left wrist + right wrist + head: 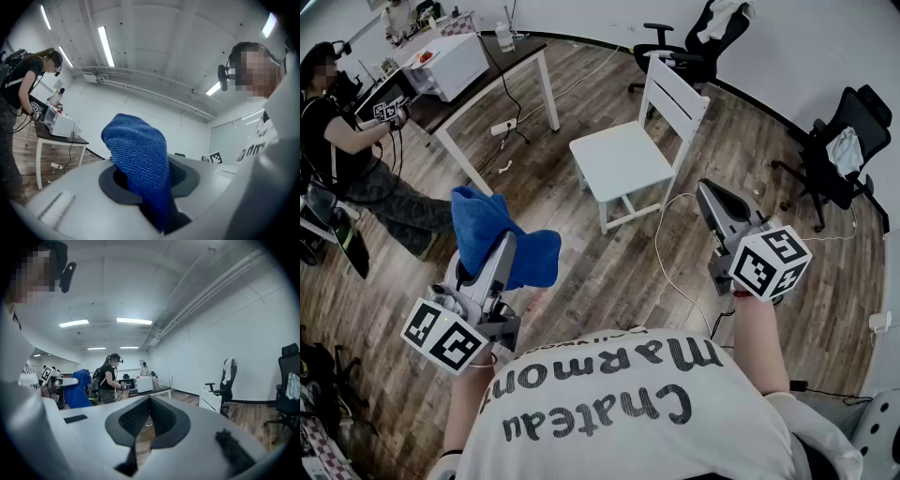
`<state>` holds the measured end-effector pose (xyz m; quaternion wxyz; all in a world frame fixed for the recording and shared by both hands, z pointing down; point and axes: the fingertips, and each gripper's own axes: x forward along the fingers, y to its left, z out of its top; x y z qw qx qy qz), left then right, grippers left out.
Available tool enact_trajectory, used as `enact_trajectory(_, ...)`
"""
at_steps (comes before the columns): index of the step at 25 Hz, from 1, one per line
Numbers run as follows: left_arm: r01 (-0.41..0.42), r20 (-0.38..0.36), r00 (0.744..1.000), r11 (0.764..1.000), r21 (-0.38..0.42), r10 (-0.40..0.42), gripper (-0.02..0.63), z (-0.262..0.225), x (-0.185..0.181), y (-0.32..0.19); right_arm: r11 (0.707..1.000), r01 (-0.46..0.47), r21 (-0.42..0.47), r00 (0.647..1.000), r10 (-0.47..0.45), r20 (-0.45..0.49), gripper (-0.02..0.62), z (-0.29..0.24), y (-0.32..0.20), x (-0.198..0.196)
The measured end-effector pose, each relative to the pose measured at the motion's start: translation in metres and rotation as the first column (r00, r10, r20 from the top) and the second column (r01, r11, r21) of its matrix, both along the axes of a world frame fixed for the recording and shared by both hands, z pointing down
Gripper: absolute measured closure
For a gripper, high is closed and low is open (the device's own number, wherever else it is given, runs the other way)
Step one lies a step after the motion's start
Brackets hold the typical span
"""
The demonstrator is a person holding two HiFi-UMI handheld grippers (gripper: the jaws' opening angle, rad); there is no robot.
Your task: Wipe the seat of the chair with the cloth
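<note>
**Left gripper** [500, 251]: jaws pinching the blue cloth [487, 225] by one bunched end. The free part stands above the jaws and flops to one side. The cloth is held in the air in front of the person, well apart from the white wooden chair [642, 141]. The seat [619, 161] is bare. Wiping not yet begun, by my reading.

**Right gripper** [705, 192]: jaws pressed together at the tips, nothing between them. It points toward the chair but is short of it.

**Handling (judged):**
- The cloth looks like ribbed microfibre: soft, light and limp, neither slippery nor fragile.
- It will fold under its own weight, so the loose part needs laying flat on the seat and pressing down. Otherwise only a ridge would touch.
- The present hold at the bunched end looks secure. A hold nearer the middle would give a broader wiping pad.
- The chair looks light and may slide on the wood floor under a hard stroke. The empty right gripper could steady the backrest.

**Views:**
- Only the head view gives the layout: the chair ahead, a white cable [661, 253] on the floor beside its legs, and a desk [469, 94] with a second person [337, 131] far left.
- The left gripper view shows the cloth's weave and how it fills the gap between the jaws, but no chair.
- The right gripper view shows the closed pads, the chair at right and the cloth off to the left.
</note>
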<state>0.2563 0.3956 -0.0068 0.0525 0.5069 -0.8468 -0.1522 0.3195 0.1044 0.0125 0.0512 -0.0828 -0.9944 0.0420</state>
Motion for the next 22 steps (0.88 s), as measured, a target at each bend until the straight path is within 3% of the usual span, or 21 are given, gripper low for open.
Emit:
enact_trajectory(8, 0.016, -0.008, 1.000, 1.000, 0.012, -0.016, 0.491, 0.003, -0.008, -0.001, 1.000, 0.000, 0.024, 0.999, 0.001, -0.032, 0.579, 0.005, -0.005, -0.004)
enact_trajectory(12, 0.028, -0.024, 0.999, 1.000, 0.013, -0.028, 0.491, 0.009, -0.011, -0.009, 1.000, -0.001, -0.006, 1.000, 0.001, -0.029, 0.578, 0.005, -0.018, -0.002)
enact_trajectory(16, 0.027, -0.030, 0.999, 1.000, 0.007, -0.027, 0.491, 0.013, -0.013, -0.029, 0.999, -0.037, -0.039, 0.999, 0.035, -0.034, 0.578, 0.008, -0.046, 0.001)
enact_trajectory(22, 0.029, -0.024, 0.999, 1.000, 0.011, -0.028, 0.491, 0.017, -0.017, -0.074, 0.997, -0.071, -0.010, 0.995, 0.071, -0.067, 0.578, 0.015, -0.101, 0.004)
